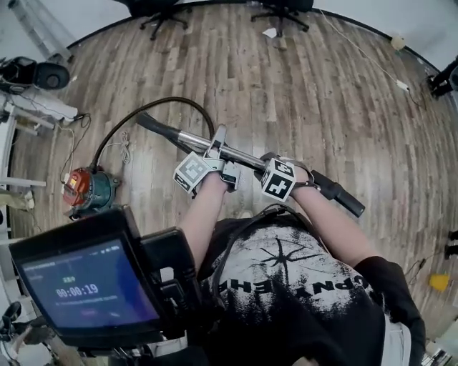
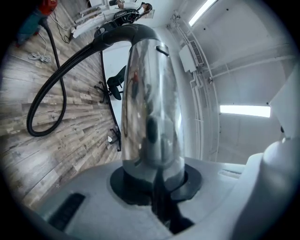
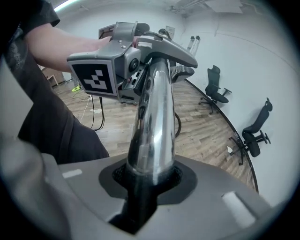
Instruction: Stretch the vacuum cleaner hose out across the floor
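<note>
The vacuum cleaner's red and teal body [image 1: 89, 189] stands on the wood floor at the left. Its black hose [image 1: 164, 104] loops up from the body and curves down into the dark handle end [image 1: 154, 125] of a chrome wand [image 1: 193, 139]. The wand runs level across in front of me to a black end [image 1: 336, 194] at the right. My left gripper [image 1: 217, 145] is shut on the chrome tube [image 2: 150, 103]. My right gripper [image 1: 270, 164] is shut on the same tube [image 3: 152, 126], further right. The hose [image 2: 51, 89] lies in a loop on the floor. The right gripper view shows the left gripper's marker cube [image 3: 93, 77].
Two black office chairs [image 1: 161, 11] [image 1: 283, 11] stand at the far wall. Loose cables [image 1: 71, 136] and equipment lie at the left edge. A white cord [image 1: 372, 57] runs along the far right. A dark screen unit [image 1: 86, 282] fills the lower left, close to me.
</note>
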